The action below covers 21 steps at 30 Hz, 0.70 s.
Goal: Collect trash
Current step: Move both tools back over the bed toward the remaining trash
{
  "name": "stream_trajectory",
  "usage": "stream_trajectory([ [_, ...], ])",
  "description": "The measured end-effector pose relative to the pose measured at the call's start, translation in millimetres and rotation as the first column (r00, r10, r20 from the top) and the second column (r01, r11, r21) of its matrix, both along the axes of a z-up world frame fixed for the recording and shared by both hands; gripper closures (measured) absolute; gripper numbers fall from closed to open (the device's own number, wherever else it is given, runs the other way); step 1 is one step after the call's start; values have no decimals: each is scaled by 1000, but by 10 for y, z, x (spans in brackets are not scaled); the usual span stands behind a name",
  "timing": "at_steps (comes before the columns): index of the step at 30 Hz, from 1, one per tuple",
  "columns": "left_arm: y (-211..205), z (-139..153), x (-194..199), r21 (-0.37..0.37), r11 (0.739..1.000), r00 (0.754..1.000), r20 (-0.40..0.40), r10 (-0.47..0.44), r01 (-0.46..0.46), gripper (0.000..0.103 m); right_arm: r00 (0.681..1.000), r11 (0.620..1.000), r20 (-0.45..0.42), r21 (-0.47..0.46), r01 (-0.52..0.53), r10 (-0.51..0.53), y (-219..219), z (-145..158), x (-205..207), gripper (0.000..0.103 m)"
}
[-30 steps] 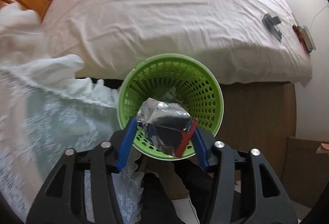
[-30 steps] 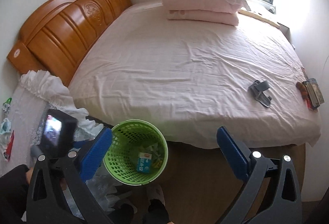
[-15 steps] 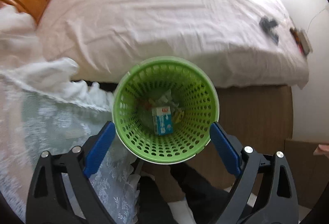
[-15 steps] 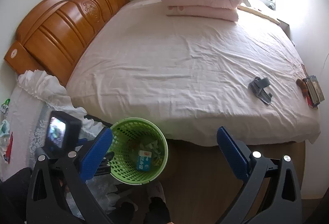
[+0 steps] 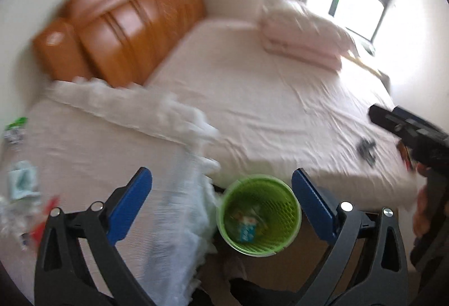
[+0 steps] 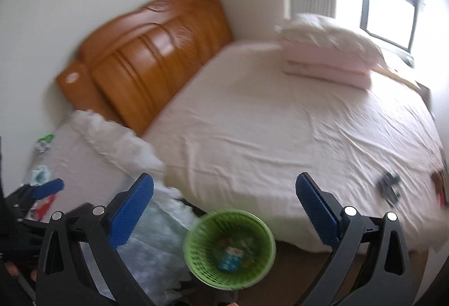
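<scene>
A green perforated basket (image 5: 283,202) stands on the floor against the bed, with a blue and white carton (image 5: 247,231) and other scraps inside. My left gripper (image 5: 220,174) hangs well above it, jaws still opening, nothing between them. My right gripper (image 6: 223,178) is open and empty too, above the basket (image 6: 200,250) and its carton (image 6: 231,261). Loose trash lies on the cloth-covered stand at the left: a green-topped piece (image 5: 14,129), a teal packet (image 5: 22,179) and a red wrapper (image 5: 42,219). The picture is blurred.
A wide bed with a pink sheet (image 6: 280,143) and a wooden headboard (image 6: 146,59) fills the room. Folded pink bedding (image 6: 328,62) lies by the window. A small grey object (image 6: 388,185) rests near the bed's right edge. White lace cloth (image 5: 179,236) hangs beside the basket.
The left gripper let the silver foil wrapper fall into the basket, spread its jaws wide, then rose and tipped up toward the bed. The right gripper also lifted and swung left.
</scene>
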<state>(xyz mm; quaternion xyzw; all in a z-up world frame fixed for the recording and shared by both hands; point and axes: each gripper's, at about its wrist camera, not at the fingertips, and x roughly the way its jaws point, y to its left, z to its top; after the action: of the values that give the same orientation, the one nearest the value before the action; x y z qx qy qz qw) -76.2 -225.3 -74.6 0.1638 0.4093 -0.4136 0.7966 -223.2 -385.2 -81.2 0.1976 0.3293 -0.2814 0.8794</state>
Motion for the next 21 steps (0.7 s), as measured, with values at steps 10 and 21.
stream_trajectory([
  [10, 1326, 420, 453, -93, 934, 937, 24, 348, -345, 8, 946, 947, 59, -55, -317, 320, 901, 271, 943, 2],
  [21, 2488, 296, 556, -64, 789, 790, 14, 613, -611, 8, 819, 820, 44, -60, -570, 572, 1705, 247, 1555, 2],
])
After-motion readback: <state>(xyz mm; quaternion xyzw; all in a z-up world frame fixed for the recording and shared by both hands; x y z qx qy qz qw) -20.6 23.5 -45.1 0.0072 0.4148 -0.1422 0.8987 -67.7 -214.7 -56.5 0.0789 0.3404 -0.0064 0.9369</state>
